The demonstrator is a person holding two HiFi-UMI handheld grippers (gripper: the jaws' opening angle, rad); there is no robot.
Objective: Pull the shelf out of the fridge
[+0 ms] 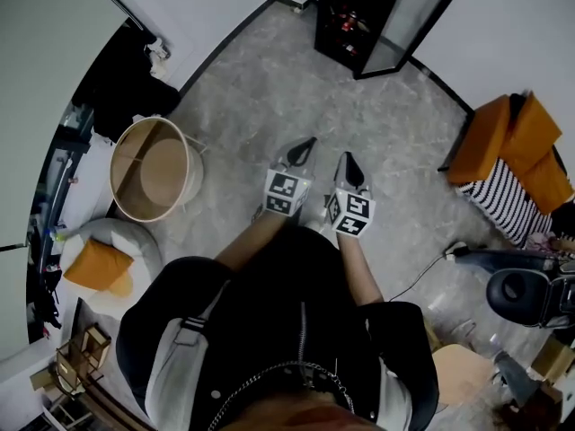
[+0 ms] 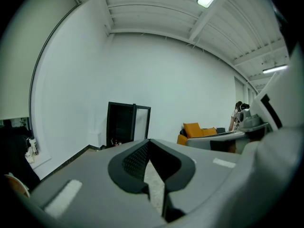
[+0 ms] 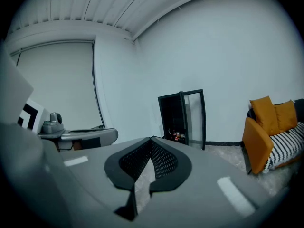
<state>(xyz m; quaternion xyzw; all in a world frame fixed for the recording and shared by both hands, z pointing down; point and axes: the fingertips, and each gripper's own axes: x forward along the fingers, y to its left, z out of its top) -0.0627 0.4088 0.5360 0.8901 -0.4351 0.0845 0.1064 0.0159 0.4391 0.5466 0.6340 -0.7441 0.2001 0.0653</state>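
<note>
Both grippers are held side by side in front of the person, nearly level, with nothing between their jaws. The left gripper (image 1: 308, 144) has its jaws shut, the dark ribbed pads meeting at the tips in the left gripper view (image 2: 148, 143). The right gripper (image 1: 349, 158) is likewise closed tip to tip and empty in its own view (image 3: 151, 140). Each carries its marker cube (image 1: 286, 193) just behind the jaws. In the head view the two grippers lie just beside each other without touching, the left one angled slightly toward the right one. Straight ahead of both, and well apart from them across the grey marbled floor (image 1: 269, 88), stands the black fridge (image 1: 346, 16) against the white wall. Its glass door (image 1: 406, 21) is swung open on the side nearer the right gripper. Inside it, low down, some small red items (image 1: 346, 21) show, but the shelf itself is too small and dark to pick out from the interior. The fridge sits a little left of the left gripper's tips (image 2: 121, 122) and a little right of the right gripper's tips (image 3: 172, 114). Off to the left of the left gripper a round tan basket (image 1: 153, 171) stands on the floor. Far to the right of the right gripper is an orange sofa (image 1: 508, 142) with a striped cover (image 1: 503, 200).
</note>
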